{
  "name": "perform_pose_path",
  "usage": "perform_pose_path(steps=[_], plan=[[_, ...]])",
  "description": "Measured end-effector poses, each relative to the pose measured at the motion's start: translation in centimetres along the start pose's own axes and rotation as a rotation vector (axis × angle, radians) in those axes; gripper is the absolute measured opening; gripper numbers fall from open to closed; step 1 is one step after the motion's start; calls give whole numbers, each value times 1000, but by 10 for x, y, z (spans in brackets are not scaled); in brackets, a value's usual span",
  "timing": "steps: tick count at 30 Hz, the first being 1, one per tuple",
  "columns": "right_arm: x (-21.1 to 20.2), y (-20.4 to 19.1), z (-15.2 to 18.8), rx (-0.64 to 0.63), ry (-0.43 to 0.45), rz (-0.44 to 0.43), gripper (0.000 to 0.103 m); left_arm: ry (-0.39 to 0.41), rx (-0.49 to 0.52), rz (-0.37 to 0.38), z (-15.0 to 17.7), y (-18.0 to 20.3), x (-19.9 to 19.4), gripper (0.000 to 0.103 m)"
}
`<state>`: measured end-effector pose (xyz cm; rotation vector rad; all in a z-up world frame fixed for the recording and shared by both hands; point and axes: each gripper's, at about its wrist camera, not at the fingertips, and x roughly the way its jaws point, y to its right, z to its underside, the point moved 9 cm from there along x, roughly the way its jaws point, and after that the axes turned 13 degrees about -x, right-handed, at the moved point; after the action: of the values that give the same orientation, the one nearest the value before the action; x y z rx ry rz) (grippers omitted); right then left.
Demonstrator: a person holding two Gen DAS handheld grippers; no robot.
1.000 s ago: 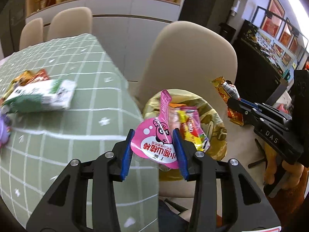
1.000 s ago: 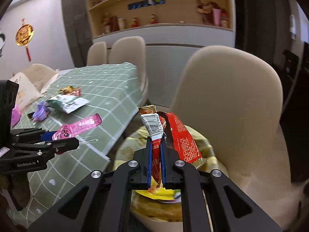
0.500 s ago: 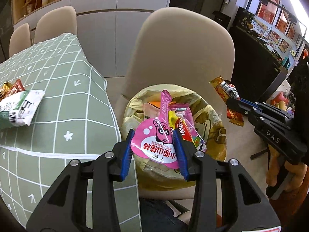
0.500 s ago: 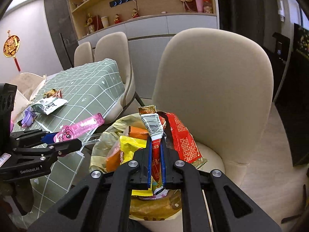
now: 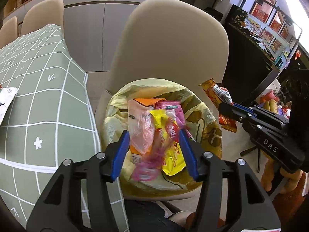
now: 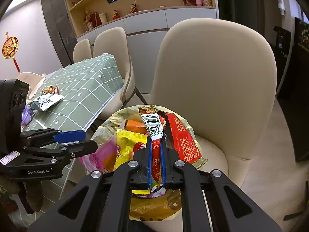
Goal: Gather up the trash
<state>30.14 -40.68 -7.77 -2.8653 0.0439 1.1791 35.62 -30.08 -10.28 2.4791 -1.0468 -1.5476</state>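
Note:
A bin lined with a yellow bag (image 5: 204,116) stands on a beige chair and holds several wrappers. My left gripper (image 5: 155,150) is open above it, and the pink wrapper (image 5: 146,171) lies blurred in the bin below the jaws. My right gripper (image 6: 156,148) is shut on a red wrapper with a barcode (image 6: 154,127) and holds it over the bin (image 6: 114,118). In the left wrist view this gripper (image 5: 224,104) is at the bin's right side. In the right wrist view the left gripper (image 6: 85,141) is at the bin's left.
The beige chair back (image 6: 212,73) rises behind the bin. A table with a green checked cloth (image 6: 85,94) is to the left, with a white-green packet (image 6: 46,101), a small wrapper (image 6: 50,90) and a purple item (image 6: 27,115) on it. More chairs and a cabinet stand behind.
My left gripper has opened and let the pink wrapper drop into the bin. Both grippers have moved closer over the bin. The right gripper keeps its hold on the red wrapper.

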Motion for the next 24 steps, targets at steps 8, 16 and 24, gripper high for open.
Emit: perform_pose_path(steps=[8,16,24], plan=[[16,-27,1,-29,-8,-65,9,51,-44,-45,-6,-26,-27,55],[91,-67,42,-125,-208,-79,9,76,-83,-40,-4,-43,-51,55],[116,-61,61,-96,-297,-53,9,90,-74,-47,2,-54,-64,55]])
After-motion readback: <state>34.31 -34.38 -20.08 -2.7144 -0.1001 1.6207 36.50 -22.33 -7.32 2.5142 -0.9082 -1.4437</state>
